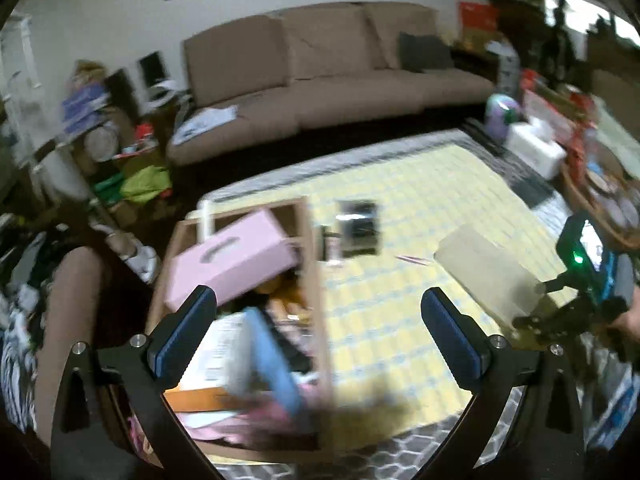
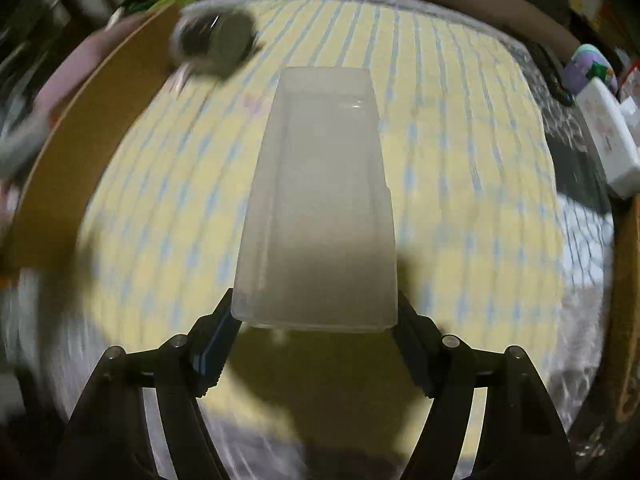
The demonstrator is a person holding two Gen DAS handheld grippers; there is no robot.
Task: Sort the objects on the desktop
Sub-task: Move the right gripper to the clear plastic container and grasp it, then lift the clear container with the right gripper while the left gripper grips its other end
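Scene: low table under a yellow-and-blue checked cloth [image 1: 400,240], grey patterned edging round it; brown sofa [image 1: 320,68] behind, clutter to both sides.

Left gripper [image 1: 318,320]: jaws spread wide, nothing between the blue pads [image 1: 180,332]. It hangs over the near left part of the table, above the edge of a wooden crate [image 1: 316,280].

Crate contents: pink box [image 1: 232,260] lying tilted across the top; blue flat item [image 1: 276,364] standing on edge; papers and an orange piece lower down. Detail blurred, the rest not identifiable.

Translucent plastic container [image 2: 320,200], long and rectangular, lies on the cloth right of the crate, well apart from it. From the left wrist view it shows as a pale block [image 1: 492,268] at the table's right side.

Right gripper [image 2: 316,320]: pointed steeply down at the container's near end, one finger [image 2: 212,340] on each side of it. Fingers sit against or just beside the container walls; frame too blurred to tell whether the pads press. Container appears to rest on the cloth.

Dark square object [image 1: 358,228] on the cloth just beyond the crate's far corner; in the right wrist view, a dark blurred shape [image 2: 218,46]
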